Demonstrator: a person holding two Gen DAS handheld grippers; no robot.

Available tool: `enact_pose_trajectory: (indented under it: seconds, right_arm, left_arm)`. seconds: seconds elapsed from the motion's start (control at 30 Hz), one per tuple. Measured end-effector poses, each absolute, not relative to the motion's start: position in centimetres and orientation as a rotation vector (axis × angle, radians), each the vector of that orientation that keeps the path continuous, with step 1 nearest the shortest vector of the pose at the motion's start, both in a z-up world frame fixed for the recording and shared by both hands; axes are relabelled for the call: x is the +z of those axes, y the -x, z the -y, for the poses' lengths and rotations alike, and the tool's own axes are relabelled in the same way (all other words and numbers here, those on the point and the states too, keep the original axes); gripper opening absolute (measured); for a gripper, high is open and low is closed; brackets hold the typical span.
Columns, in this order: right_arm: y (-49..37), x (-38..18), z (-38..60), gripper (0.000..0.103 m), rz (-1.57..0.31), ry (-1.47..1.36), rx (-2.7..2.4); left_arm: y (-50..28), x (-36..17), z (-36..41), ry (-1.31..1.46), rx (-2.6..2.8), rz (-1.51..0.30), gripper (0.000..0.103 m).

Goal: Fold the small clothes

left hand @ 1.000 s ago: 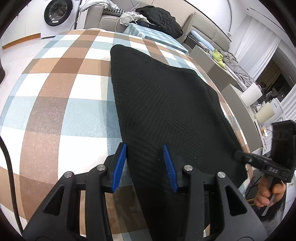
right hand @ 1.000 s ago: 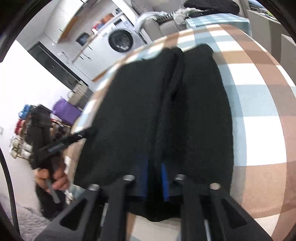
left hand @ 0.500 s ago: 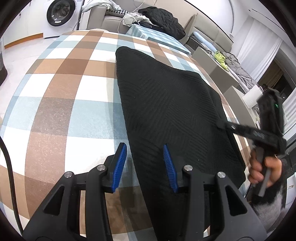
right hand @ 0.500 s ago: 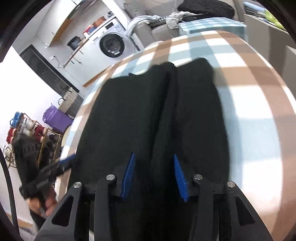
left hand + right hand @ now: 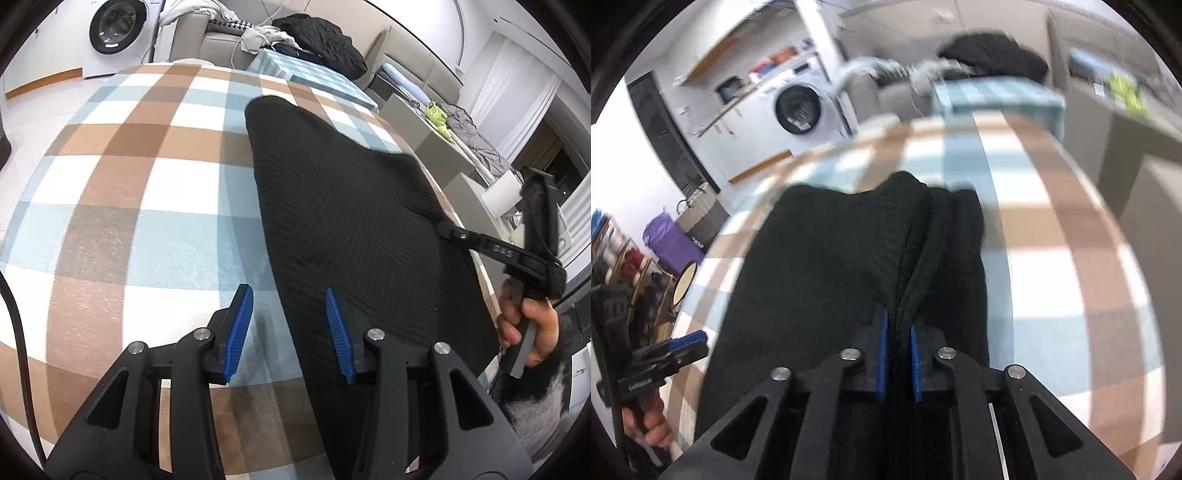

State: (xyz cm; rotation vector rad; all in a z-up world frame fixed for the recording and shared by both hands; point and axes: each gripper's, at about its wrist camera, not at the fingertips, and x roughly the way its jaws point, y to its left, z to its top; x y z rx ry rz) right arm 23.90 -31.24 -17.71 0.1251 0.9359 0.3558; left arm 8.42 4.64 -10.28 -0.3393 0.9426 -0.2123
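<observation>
A black ribbed knit garment [image 5: 351, 206] lies lengthwise on the checked tablecloth [image 5: 129, 184]. My left gripper [image 5: 288, 325] is open over its near left edge, one blue pad above the cloth and the other above the knit. In the right wrist view the garment [image 5: 827, 266] has a raised lengthwise fold. My right gripper [image 5: 897, 354] is closing, and that fold is pinched between its blue pads. From the left wrist view the right gripper [image 5: 447, 230] sits at the garment's right edge, held by a hand [image 5: 532, 332]. The left gripper [image 5: 687, 341] shows at the lower left.
The table's right edge runs close beside the garment. A washing machine [image 5: 114, 33] stands at the back, next to a sofa piled with clothes [image 5: 317, 33]. A checked box [image 5: 306, 70] lies past the table's far end. A purple bag [image 5: 670, 240] sits on the floor.
The right gripper let go, opened wide over the fold, then closed on it again. It moved along the garment's right edge. The left gripper stayed open in place.
</observation>
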Motion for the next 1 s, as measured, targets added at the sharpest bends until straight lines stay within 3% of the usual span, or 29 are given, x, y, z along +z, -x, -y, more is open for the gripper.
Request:
enact_pose_trajectory:
  seconds: [0.17, 0.3, 0.33, 0.4, 0.57, 0.7, 0.87, 1.0]
  right_arm:
    - [-24.3, -18.5, 32.0, 0.033, -0.963, -0.181, 0.401]
    - [-26.0, -18.6, 31.4, 0.035, -0.949, -0.171, 0.365]
    - [-26.4, -18.8, 31.4, 0.034, -0.951, -0.173, 0.349]
    - [-26.8, -19.1, 31.2, 0.012, -0.947, -0.177, 0.36]
    - [-25.3, -15.1, 31.5, 0.009, -0.793, -0.181, 0.398]
    - [-26.5, -16.4, 32.0, 0.01, -0.843, -0.177, 0.332]
    - [-26.5, -18.9, 33.8, 0.02, -0.964, -0.265, 0.364]
    - [-22.4, -19.0, 35.0, 0.038, -1.007, -0.314, 0.46]
  left_arm:
    - [-8.2, -10.7, -4.1, 0.34, -0.226, -0.951, 0.037]
    - [-8.3, -10.8, -4.1, 0.328, -0.219, -0.953, 0.037]
    - [-8.3, -10.7, -4.2, 0.326, -0.216, -0.952, 0.037]
    - [-8.3, -10.6, -4.4, 0.331, -0.204, -0.947, 0.037]
    - [-8.2, -10.2, -4.8, 0.336, -0.204, -0.939, 0.037]
    - [-8.3, -10.5, -4.5, 0.334, -0.211, -0.947, 0.037]
    - [-7.9, -10.8, -4.4, 0.337, -0.23, -0.961, 0.038]
    - [-8.1, -11.1, -4.1, 0.344, -0.239, -0.969, 0.04]
